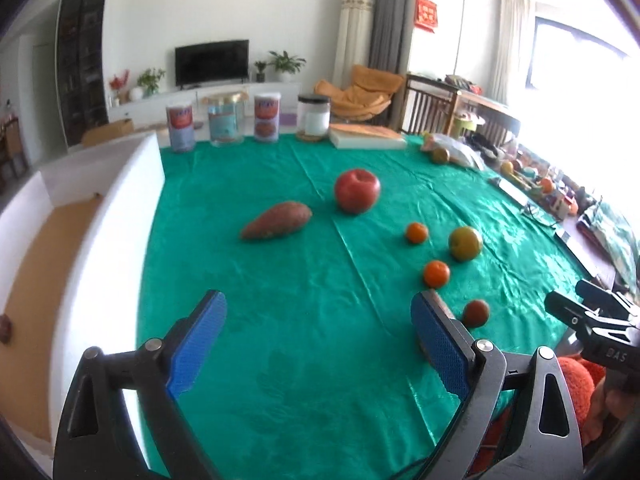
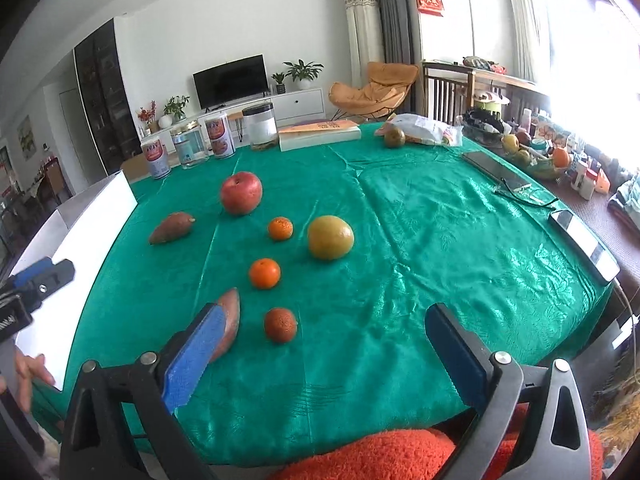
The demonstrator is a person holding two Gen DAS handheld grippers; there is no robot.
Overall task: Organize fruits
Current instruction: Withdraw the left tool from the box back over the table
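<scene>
On the green tablecloth [image 2: 420, 248] lie a red apple [image 2: 241, 193], a sweet potato [image 2: 172, 228], a yellow-green fruit [image 2: 330, 237], two orange tangerines [image 2: 280, 228] [image 2: 264, 273] and a darker one [image 2: 281, 324]. A second sweet potato [image 2: 231, 312] lies just behind the right gripper's left finger. My right gripper [image 2: 326, 316] is open above the cloth's near edge, with nothing between its pads. My left gripper [image 1: 318, 304] is also open and holds nothing; the apple [image 1: 357, 191] and sweet potato [image 1: 276, 220] lie ahead of it. A white box [image 1: 120, 200] stands to its left.
Cans and jars [image 2: 218, 136], a thick book [image 2: 320, 135] and a bag beside a fruit [image 2: 424, 130] line the far edge. A phone [image 2: 584, 242] and a cable [image 2: 520, 194] lie at the right edge. A small dark item [image 1: 5, 328] sits inside the box.
</scene>
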